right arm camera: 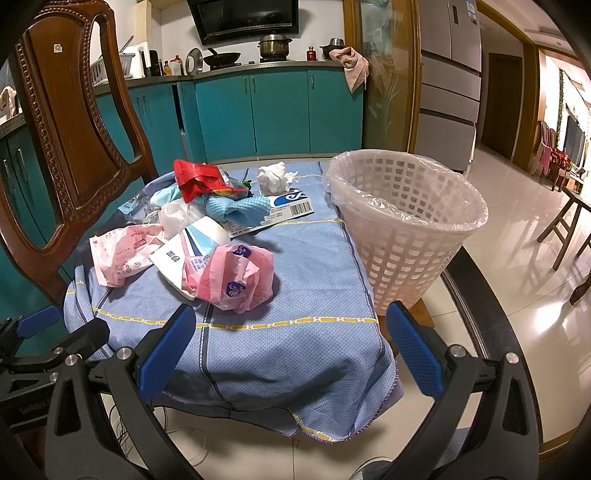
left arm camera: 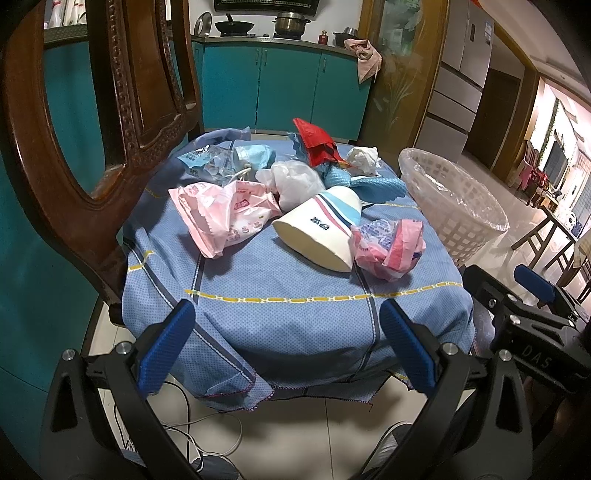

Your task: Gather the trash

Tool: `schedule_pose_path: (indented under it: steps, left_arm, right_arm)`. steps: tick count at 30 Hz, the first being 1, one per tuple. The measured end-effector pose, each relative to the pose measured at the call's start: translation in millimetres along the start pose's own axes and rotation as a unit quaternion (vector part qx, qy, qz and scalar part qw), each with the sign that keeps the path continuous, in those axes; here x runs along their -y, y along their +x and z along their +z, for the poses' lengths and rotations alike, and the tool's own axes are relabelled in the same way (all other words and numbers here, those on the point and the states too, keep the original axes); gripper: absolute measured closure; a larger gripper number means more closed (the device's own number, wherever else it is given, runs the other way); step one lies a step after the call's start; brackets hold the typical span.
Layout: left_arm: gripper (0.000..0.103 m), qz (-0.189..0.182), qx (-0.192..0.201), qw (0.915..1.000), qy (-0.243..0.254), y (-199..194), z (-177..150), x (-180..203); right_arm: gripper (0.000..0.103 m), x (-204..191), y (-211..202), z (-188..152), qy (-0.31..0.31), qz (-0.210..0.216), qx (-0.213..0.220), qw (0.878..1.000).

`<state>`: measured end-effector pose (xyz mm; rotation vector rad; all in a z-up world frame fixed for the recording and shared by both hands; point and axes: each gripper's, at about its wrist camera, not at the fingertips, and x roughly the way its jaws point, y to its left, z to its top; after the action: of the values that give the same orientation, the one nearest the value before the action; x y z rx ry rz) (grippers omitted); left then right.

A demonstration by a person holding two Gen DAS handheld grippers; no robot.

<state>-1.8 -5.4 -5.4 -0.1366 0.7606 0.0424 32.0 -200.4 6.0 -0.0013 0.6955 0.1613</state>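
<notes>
Both grippers, left gripper (left arm camera: 288,343) and right gripper (right arm camera: 291,343), wait spread wide (nothing grabbed yet), so next grab the pink wrapper (right arm camera: 232,278) for the basket (right arm camera: 410,236).

I am working in a home kitchen that opens onto a living area. Behind the chair I see teal cabinets (right arm camera: 280,110) under a countertop, with a wok (right arm camera: 221,57) and a steel pot (right arm camera: 274,45) on the stove below a black range hood (right arm camera: 245,16). A tall refrigerator (right arm camera: 448,62) stands to the right, and beyond it a glossy tiled floor (right arm camera: 517,229) runs toward distant chairs.
</notes>
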Motion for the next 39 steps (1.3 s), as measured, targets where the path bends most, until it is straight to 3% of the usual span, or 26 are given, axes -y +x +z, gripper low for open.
schedule_pose_path:
  steps: [25,32,39]
  left_arm:
    - [0.004,0.001,-0.003,1.0,-0.005,1.6,2.6,-6.5]
    - [0.004,0.003,-0.001,1.0,-0.007,2.1,3.6,-8.6]
    - [0.004,0.009,0.0,1.0,-0.004,2.1,5.2,-9.5]
  right_arm:
    - [0.003,0.1,0.9,1.2,0.009,0.011,-0.004,1.0]
    - [0.003,1.2,10.4,8.3,0.023,0.054,-0.011,0.998]
    - [0.003,-13.0,43.6,26.8,0.034,0.118,-0.059,0.991]
